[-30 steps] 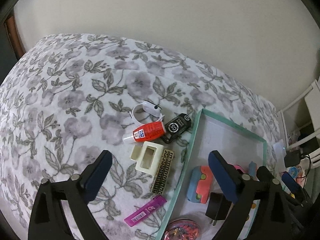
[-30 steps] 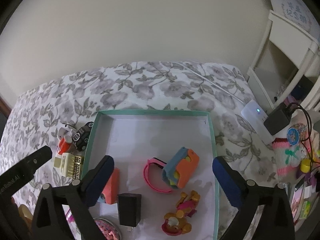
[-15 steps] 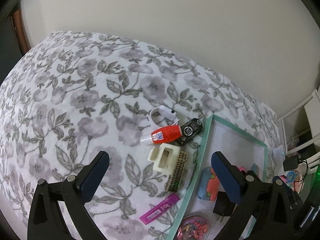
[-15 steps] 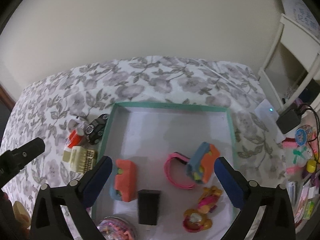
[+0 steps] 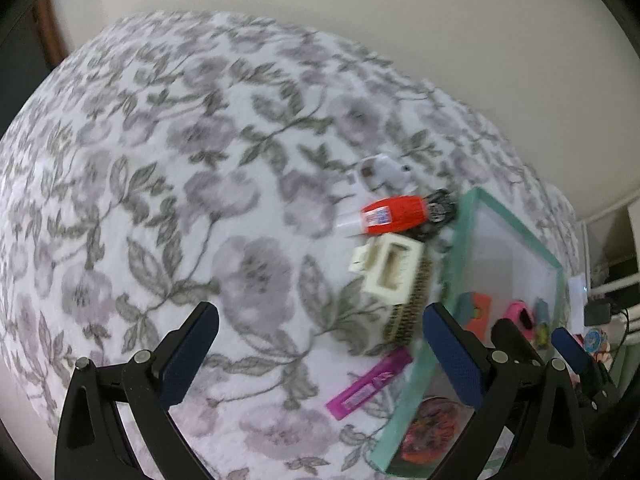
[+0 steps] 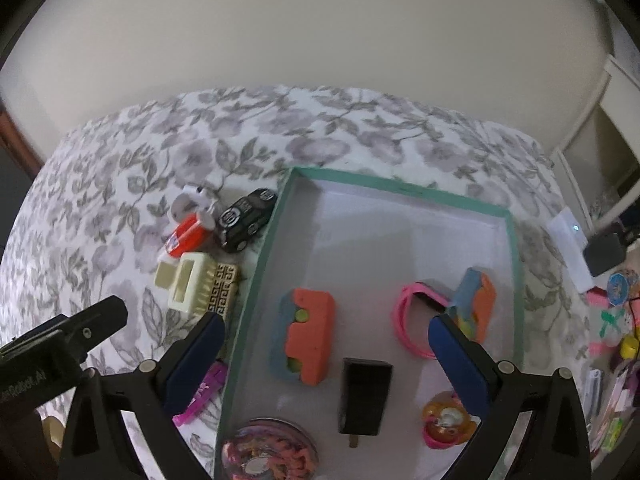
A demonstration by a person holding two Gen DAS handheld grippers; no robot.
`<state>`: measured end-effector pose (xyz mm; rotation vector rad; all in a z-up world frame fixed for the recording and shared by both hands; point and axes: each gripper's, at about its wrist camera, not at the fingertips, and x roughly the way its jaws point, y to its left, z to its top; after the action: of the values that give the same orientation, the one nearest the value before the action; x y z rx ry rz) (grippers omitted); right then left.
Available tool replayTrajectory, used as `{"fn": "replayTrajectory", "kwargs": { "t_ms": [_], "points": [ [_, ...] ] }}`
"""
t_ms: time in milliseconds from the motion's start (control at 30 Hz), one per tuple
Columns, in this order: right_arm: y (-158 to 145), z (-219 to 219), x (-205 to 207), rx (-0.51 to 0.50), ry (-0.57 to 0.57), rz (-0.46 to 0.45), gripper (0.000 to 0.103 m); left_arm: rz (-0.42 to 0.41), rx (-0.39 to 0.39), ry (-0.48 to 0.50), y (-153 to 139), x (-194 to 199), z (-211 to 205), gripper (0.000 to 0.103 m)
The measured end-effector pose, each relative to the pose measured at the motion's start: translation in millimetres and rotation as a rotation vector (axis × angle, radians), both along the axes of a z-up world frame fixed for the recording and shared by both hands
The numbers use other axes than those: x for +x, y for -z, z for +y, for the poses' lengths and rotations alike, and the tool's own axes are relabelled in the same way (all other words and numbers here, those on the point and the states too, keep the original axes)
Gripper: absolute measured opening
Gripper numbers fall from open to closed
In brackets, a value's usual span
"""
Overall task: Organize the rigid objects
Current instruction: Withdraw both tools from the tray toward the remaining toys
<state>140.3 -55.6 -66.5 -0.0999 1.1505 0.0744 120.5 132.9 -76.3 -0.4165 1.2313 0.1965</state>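
Note:
A teal-rimmed white tray (image 6: 400, 192) lies on the floral bedspread; it also shows in the left wrist view (image 5: 456, 256). It holds two orange-blue foam blocks (image 6: 308, 340), a pink band (image 6: 412, 320), a black charger (image 6: 365, 396), a round tin (image 6: 268, 452) and a small toy (image 6: 444, 420). Left of it lie a cream hair clip (image 5: 390, 270), a red glue bottle (image 5: 390, 214), a black toy car (image 6: 246, 220), a white ring-shaped item (image 5: 382, 170), a gold comb (image 5: 412, 308) and a magenta case (image 5: 370, 384). My left gripper (image 5: 316, 356) is open above the bedspread. My right gripper (image 6: 326, 356) is open above the tray.
A wall runs behind the bed. A white shelf (image 6: 616, 128) stands at the right, with a white power strip (image 6: 570, 248), a black adapter (image 6: 604, 252) and small colourful clutter (image 6: 616, 320) beside the bed's right edge. My left gripper's body (image 6: 60, 352) shows at the left.
Both cameras have swung: the objects have drifted right in the left wrist view and the tray has drifted right in the right wrist view. Both grippers stay open and empty.

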Motion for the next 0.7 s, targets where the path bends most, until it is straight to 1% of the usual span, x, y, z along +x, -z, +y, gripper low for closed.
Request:
{"fn": "replayTrajectory", "kwargs": {
  "t_ms": [100, 233, 467, 700],
  "points": [
    [6.3, 3.8, 1.3, 0.003, -0.005, 0.021, 0.103, 0.024, -0.018, -0.028, 9.6, 1.0, 8.5, 0.102],
    [11.7, 3.3, 3.7, 0.002, -0.003, 0.035, 0.103, 0.041, -0.035, -0.038, 17.7, 5.4, 11.7, 0.102],
    [14.7, -3.4, 7.9, 0.016, 0.016, 0.038, 0.103, 0.028, -0.066, -0.017, 23.5, 26.2, 5.9, 0.102],
    [18.7, -16.5, 15.1, 0.034, 0.051, 0.042, 0.103, 0.001, -0.010, 0.056, 29.0, 47.6, -15.7, 0.102]
  ]
}}
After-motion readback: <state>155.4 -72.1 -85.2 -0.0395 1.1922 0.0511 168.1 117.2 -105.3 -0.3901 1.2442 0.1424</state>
